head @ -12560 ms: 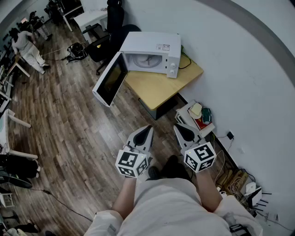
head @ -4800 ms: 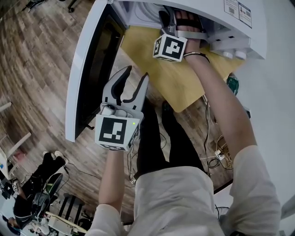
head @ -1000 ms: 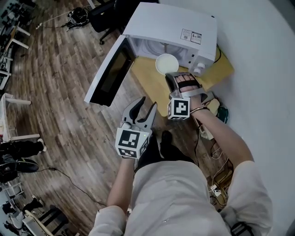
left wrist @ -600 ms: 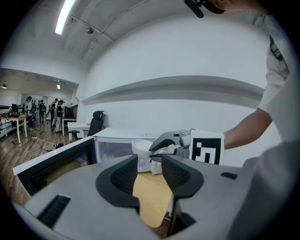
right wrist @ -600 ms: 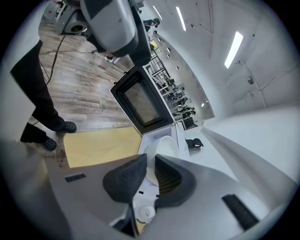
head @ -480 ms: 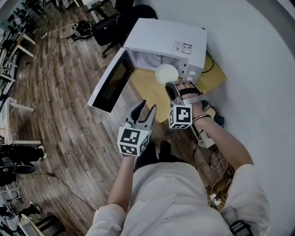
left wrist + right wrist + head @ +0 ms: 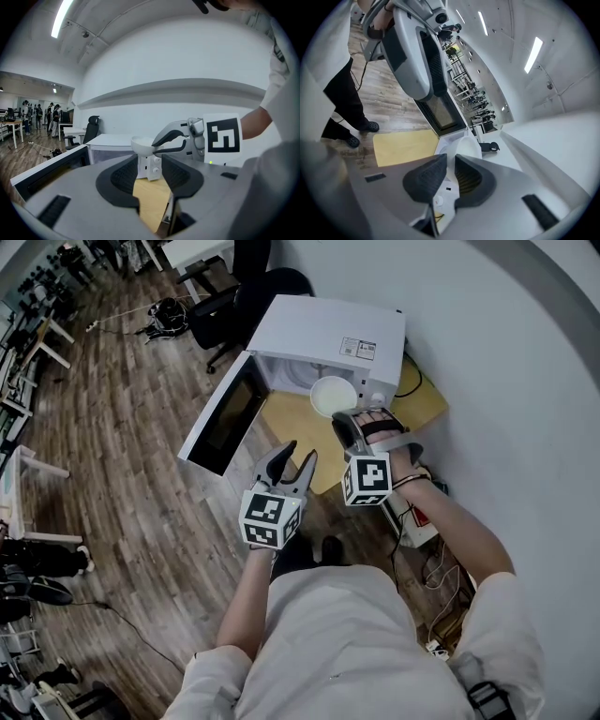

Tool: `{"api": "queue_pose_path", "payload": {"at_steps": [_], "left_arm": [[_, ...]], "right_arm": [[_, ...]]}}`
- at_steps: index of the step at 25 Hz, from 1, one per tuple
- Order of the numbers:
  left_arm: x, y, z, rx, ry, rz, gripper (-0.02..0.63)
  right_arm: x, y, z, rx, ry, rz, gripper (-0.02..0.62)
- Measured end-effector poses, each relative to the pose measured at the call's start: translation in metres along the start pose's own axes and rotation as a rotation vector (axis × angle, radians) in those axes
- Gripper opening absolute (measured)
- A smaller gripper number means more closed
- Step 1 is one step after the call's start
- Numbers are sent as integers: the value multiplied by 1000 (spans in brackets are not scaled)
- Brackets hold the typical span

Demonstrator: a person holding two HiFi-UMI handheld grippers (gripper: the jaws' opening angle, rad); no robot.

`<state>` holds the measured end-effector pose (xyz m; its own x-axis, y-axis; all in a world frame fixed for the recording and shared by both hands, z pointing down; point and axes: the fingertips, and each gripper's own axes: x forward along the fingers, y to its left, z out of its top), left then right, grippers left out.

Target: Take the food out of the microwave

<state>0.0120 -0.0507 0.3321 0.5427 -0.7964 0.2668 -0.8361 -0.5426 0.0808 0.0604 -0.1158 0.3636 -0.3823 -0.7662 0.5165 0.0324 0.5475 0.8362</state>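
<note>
Presently the microwave [image 7: 328, 334] stands door-open on the desk [image 7: 300, 427]. The white bowl [image 7: 333, 396] is outside it, above the desk, with the right gripper [image 7: 341, 424] clamped on its rim. The bowl is probably rigid, smooth and breakable, so keep it level. The left gripper [image 7: 298, 454] has its jaws apart and is empty.

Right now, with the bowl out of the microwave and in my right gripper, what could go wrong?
1. The right gripper pinches the white bowl by one edge of its rim only, so it could tilt, spill or slip. The left gripper is open and empty, giving no support.
2. The open door of the microwave juts out to the left of the bowl; a swing that way might strike it.
</note>
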Motion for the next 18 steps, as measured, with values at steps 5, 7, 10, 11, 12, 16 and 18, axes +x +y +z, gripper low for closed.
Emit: {"api": "queue_pose_path", "payload": {"at_steps": [5,7,10,11,12,16,18], "left_arm": [[1,-7,7,1,-13,-5,150],[1,-11,8,3,-18,-7,149],[1,-15,10,3,-28,-9,135],[0,-16,11,2,-30,-11,132],[0,-18,11,2,-31,-13,129],[-1,-21,13,3,-34,-22,112],[-2,-22,13,5,-37,-24,98]], "right_arm": [[-17,-12,-2,9,-2,-20,54],[-22,-16,-3,8,-5,-29,54],[-28,-19,-3,9,-5,-39,54],[-29,-20,-3,11,-4,-40,53],[-31,-20,-3,13,-3,-39,53],[-36,-23,-1,17,-2,-43,52],[-38,-24,0,17,-1,-47,52]]}}
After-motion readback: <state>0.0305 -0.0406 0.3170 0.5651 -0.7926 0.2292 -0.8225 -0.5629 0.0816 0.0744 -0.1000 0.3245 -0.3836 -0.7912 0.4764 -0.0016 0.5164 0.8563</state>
